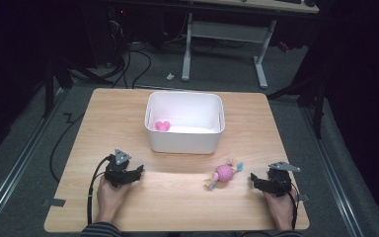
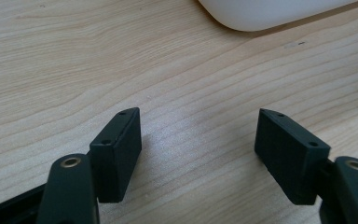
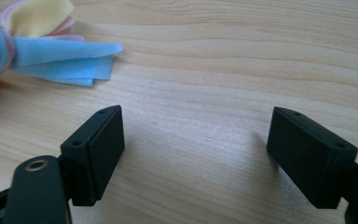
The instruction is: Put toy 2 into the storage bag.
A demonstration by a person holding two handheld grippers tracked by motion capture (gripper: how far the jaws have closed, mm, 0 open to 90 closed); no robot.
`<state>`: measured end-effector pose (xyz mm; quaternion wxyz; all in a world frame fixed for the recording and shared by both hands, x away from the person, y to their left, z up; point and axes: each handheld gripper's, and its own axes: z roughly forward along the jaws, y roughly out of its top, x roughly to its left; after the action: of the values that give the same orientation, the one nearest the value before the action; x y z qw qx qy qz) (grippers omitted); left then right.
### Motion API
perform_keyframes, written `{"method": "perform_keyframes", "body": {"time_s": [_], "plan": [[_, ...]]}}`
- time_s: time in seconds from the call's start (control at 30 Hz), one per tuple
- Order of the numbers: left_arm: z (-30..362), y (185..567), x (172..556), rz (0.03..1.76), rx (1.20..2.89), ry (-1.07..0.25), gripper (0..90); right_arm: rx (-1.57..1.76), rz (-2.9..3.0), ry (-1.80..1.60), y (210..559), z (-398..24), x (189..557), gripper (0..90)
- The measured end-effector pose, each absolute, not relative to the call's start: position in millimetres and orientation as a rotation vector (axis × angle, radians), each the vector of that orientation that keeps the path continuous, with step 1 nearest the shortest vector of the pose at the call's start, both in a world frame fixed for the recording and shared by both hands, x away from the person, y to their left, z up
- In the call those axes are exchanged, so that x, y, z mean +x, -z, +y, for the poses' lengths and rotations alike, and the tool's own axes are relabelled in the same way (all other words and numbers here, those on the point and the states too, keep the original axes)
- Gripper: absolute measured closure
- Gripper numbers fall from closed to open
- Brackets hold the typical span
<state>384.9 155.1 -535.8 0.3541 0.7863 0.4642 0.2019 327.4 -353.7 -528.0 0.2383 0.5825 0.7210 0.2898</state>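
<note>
A white bin [image 1: 185, 140] stands at the table's middle, with a pink heart-shaped toy [image 1: 163, 126] lying inside at its left. A pink ball toy with blue and yellow cloth tassels [image 1: 223, 173] lies on the wood in front of the bin's right corner. My left gripper [image 1: 139, 171] rests on the table near the front left, open, with bare wood between its jaws [image 2: 198, 135]. My right gripper [image 1: 253, 179] rests at the front right, open and holding nothing [image 3: 193, 135], a short way right of the toy. The toy's blue tassel [image 3: 63, 60] lies ahead and left of the right jaws.
The wooden table [image 1: 108, 118] has free room left of the bin and along its front edge. The bin's rounded corner [image 2: 270, 11] lies ahead of the left gripper. Cables trail from both grippers. A white desk frame [image 1: 227, 34] and floor cables lie beyond the table.
</note>
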Motion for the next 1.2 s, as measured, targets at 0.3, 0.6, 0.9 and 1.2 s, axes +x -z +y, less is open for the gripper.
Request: {"method": "perform_keyframes", "body": {"time_s": [0.3, 0.6, 0.9, 1.2], "plan": [[155, 536, 385, 1.206, 2.035, -0.524, 28.8, 1.531, 2.034, -0.857, 516, -343, 316, 22.9], [155, 536, 385, 1.208, 2.034, -0.524, 28.5, 1.414, 2.123, -0.917, 499, -323, 300, 23.5], [154, 536, 385, 1.211, 2.032, -0.525, 28.4, 1.317, 2.184, -0.968, 481, -306, 299, 23.4], [155, 536, 385, 1.212, 2.032, -0.525, 28.4, 1.204, 2.287, -0.993, 469, -279, 313, 21.8]]}}
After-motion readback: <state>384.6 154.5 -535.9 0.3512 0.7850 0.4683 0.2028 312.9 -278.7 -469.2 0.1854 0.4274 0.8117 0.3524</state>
